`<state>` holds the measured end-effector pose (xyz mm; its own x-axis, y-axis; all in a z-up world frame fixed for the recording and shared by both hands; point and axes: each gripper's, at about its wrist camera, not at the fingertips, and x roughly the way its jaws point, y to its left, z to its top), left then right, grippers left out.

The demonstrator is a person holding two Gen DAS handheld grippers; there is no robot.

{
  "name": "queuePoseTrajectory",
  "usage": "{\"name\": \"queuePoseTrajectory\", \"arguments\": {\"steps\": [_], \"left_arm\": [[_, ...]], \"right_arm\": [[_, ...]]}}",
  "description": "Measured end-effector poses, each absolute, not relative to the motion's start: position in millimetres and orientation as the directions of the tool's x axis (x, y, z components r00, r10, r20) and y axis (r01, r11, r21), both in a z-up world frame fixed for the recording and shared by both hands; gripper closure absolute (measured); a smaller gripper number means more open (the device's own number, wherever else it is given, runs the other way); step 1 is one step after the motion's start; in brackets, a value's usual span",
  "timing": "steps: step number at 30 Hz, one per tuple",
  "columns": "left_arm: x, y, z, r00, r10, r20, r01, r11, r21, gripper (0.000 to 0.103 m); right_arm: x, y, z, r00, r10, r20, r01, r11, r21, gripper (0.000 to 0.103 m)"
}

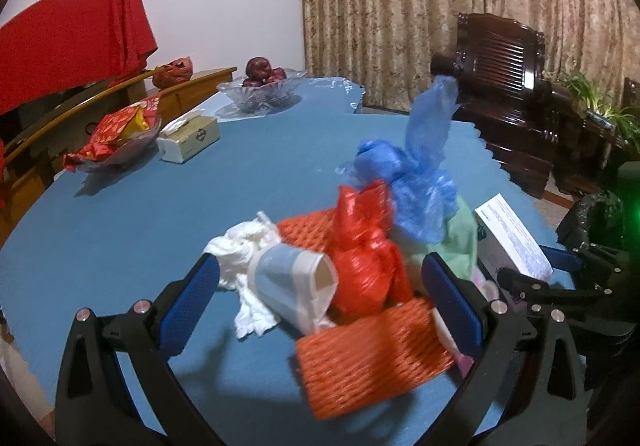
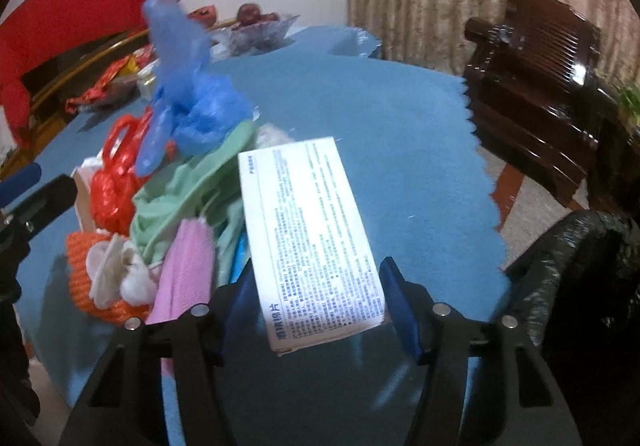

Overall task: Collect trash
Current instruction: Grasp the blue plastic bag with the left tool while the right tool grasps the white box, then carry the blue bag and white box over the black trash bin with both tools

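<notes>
A heap of trash lies on the blue table (image 1: 120, 230): an orange foam net (image 1: 372, 362), a crushed paper cup (image 1: 296, 282), white tissue (image 1: 240, 250), a red plastic bag (image 1: 364, 258), a blue plastic bag (image 1: 416, 181) and a green bag (image 2: 180, 201). My left gripper (image 1: 324, 286) is open, its fingers on either side of the cup and red bag. My right gripper (image 2: 320, 302) is shut on a white printed box (image 2: 308, 230), which also shows in the left wrist view (image 1: 516, 234), held tilted above the table's right edge.
A black bin bag (image 2: 576, 286) stands right of the table. A dark wooden chair (image 2: 536, 85) is behind it. At the far side are a tissue box (image 1: 188, 137), a glass bowl of snacks (image 1: 116, 141) and a glass bowl of fruit (image 1: 264, 89).
</notes>
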<state>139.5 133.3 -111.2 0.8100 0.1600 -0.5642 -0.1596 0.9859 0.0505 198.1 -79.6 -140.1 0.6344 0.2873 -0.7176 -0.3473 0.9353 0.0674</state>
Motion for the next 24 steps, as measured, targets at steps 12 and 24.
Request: {"name": "queuePoseTrajectory", "arguments": {"steps": [12, 24], "left_arm": [[187.3, 94.3, -95.1, 0.842, 0.083, -0.534, -0.075, 0.997, 0.036, 0.022], [232.1, 83.8, -106.4, 0.823, 0.077, -0.562, -0.053, 0.997, 0.059, 0.073]], "right_arm": [[226.6, -108.4, -114.7, 0.686, 0.255, -0.681, -0.270, 0.959, 0.087, 0.046], [238.1, -116.4, -116.2, 0.694, 0.258, -0.672, -0.258, 0.961, 0.102, 0.046]]}}
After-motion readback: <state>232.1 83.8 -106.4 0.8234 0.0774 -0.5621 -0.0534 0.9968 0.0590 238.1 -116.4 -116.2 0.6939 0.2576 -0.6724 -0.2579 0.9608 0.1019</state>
